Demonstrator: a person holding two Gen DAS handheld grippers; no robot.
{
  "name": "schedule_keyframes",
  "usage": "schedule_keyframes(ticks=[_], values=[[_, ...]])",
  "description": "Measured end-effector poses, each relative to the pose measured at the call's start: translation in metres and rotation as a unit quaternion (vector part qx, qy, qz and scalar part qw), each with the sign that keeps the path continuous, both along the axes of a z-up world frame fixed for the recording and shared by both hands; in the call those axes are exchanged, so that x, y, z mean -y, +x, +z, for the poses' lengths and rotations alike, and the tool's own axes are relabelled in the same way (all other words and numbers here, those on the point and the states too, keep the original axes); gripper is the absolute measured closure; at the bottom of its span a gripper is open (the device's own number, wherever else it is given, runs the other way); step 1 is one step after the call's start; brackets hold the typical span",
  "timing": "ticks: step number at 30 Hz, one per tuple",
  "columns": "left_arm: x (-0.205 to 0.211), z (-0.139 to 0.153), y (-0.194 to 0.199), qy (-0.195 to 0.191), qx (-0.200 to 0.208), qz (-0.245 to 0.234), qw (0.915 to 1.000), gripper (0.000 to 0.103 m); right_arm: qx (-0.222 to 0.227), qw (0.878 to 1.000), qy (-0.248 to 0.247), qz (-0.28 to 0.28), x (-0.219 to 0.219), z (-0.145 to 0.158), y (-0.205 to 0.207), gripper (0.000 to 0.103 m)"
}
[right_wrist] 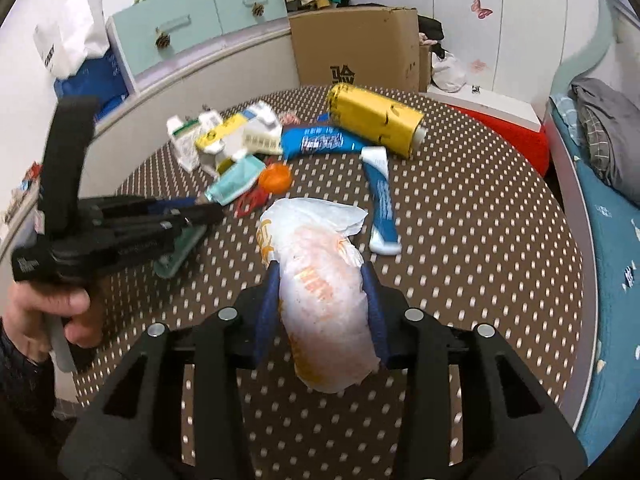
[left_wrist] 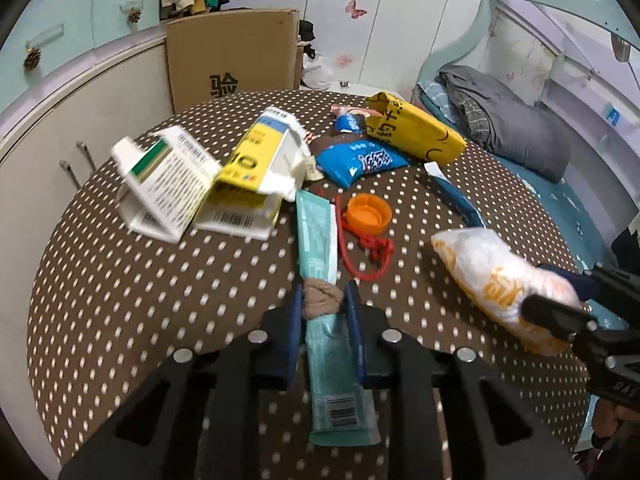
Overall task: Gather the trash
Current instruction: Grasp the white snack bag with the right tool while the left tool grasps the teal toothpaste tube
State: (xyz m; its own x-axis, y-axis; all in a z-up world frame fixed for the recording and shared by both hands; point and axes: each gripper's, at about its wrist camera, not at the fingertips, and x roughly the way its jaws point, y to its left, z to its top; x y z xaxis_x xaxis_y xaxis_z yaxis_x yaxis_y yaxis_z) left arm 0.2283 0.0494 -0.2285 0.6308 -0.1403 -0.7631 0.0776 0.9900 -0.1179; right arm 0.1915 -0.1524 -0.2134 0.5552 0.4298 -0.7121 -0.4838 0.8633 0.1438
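A long teal wrapper point(left_wrist: 320, 280) lay flat on the dotted table point(left_wrist: 120, 300), its long axis running near to far, straight along the pointing line of the left tool point(left_wrist: 323, 300). The wrapper's middle, together with a small beige crumpled scrap point(left_wrist: 320, 298) resting on it, was pinched between the blue pads, the jaws nearly closed on it. Its barcoded end extended back under the tool, and its far end reached toward an orange cap point(left_wrist: 368, 213) and a red cord point(left_wrist: 360, 252) just to the right.

To the right, a white crumpled plastic bag point(right_wrist: 324, 300) with orange print was gripped across its width by the right tool point(right_wrist: 322, 312), its pads pressed into both sides. The bag's long axis also ran near to far, its loose end pointing away.

Farther off, torn cartons point(left_wrist: 208, 184), a blue snack packet point(left_wrist: 360, 162) and a yellow bag point(left_wrist: 416, 128) were clustered, well apart from both tools. With both pieces apparently held, a lift seemed the likely coming move.
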Motion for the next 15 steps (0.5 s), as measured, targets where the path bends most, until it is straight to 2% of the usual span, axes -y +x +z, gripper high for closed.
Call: schedule_keyframes(ticks=[5, 7, 8, 9, 11, 15], values=[[-0.004, -0.002, -0.023, -0.004, -0.004, 0.004, 1.0000, 0.082, 0.000, 1.000, -0.009, -0.001, -0.004, -0.006, -0.004, 0.053], [-0.004, -0.001, -0.029, -0.003, -0.004, 0.005, 1.0000, 0.082, -0.001, 1.000, -0.007, 0.000, -0.005, -0.008, -0.003, 0.055], [-0.005, -0.002, -0.032, -0.004, -0.004, 0.004, 1.0000, 0.082, 0.001, 1.000, -0.008, 0.000, -0.005, -0.008, -0.003, 0.060], [-0.005, -0.001, -0.034, -0.016, -0.005, -0.001, 0.9999, 0.082, 0.005, 1.000, -0.009, -0.003, -0.005, -0.007, -0.004, 0.061], [-0.004, 0.000, -0.040, -0.028, -0.003, -0.011, 0.9995, 0.083, 0.011, 1.000, -0.004, -0.004, -0.001, -0.003, -0.009, 0.063], [0.001, 0.007, -0.052, -0.022, 0.010, -0.016, 0.9996, 0.083, 0.027, 0.999, 0.033, -0.009, 0.017, 0.011, -0.023, 0.063]])
